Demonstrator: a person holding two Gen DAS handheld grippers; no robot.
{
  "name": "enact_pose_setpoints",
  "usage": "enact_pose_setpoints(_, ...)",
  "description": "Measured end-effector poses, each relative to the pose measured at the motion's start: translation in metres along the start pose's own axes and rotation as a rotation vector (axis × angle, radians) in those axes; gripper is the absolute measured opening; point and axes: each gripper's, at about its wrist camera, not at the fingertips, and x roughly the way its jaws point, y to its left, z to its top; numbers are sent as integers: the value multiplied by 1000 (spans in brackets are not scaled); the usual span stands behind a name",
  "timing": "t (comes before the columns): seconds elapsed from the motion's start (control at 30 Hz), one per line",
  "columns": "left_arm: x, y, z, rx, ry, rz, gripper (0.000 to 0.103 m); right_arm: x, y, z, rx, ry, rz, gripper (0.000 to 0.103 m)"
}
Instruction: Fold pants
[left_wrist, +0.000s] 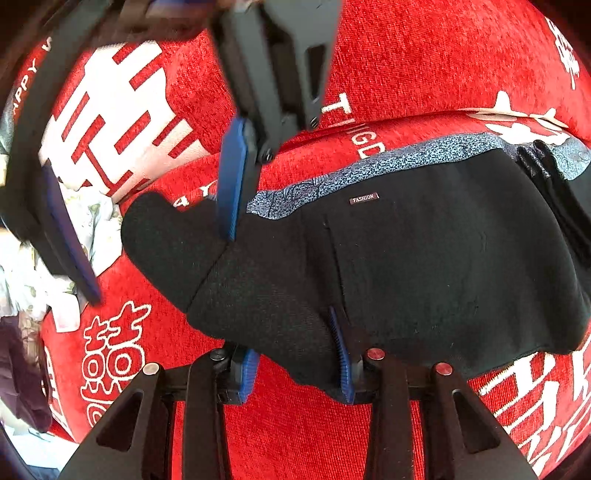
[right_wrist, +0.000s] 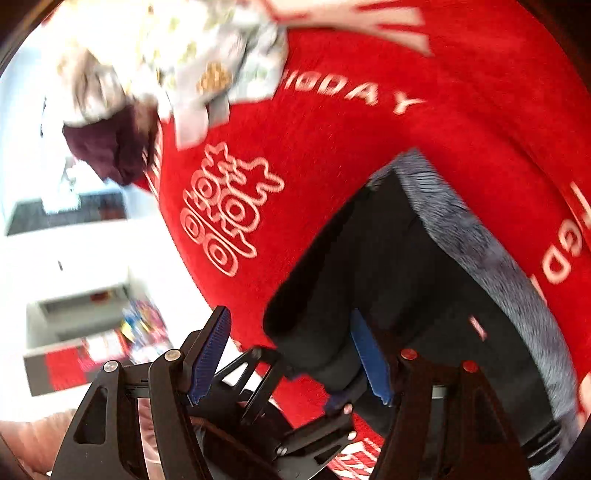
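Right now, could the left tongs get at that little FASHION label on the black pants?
Probably yes. The left tongs sit open at the pants' near edge, and the label lies bare farther up. The right tongs hang off to the side, not between them.

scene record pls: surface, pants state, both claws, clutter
surface: red cloth with white lettering
pants: black pants, partly folded, grey-blue lining along far edge, FASHION tag
left claw: open, a pants fold between its fingers
right claw: open, straddling the pants end
clutter: floral fabric and maroon cloth at the cloth's edge
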Motion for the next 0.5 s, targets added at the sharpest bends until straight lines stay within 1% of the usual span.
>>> enact_pose_setpoints(0.03,0,1,0,-4,1,-1,37,3,1,2,-2,10,-13,71)
enact_pose_setpoints(0.07,0,1,1,-7,2,-2,37,6,-1,4,3,18,-30,62)
enact_pose_setpoints(0.1,0,0,1,-8,8,-5,37,7,-4,4,14,19,-52,33)
enact_pose_setpoints(0.13,-1,-1,1,-4,12,-2,37,3,-11,2,36,0,-47,23)
enact_pose_setpoints(0.17,-3,-3,3,3,4,0,37,-2,-15,-2,46,-18,-42,17)
enact_pose_setpoints(0.23,-13,-8,9,23,-17,1,37,-15,-18,-12,55,-70,-31,15)
enact_pose_setpoints(0.3,-26,-11,15,32,-36,3,37,-31,-24,-23,68,-122,13,15)
enact_pose_setpoints(0.43,-63,-22,37,43,-103,-18,37,-74,-42,-55,91,-246,130,15)
enact_pose_setpoints(0.5,-78,-31,46,60,-136,-20,37,-100,-53,-82,109,-327,197,15)
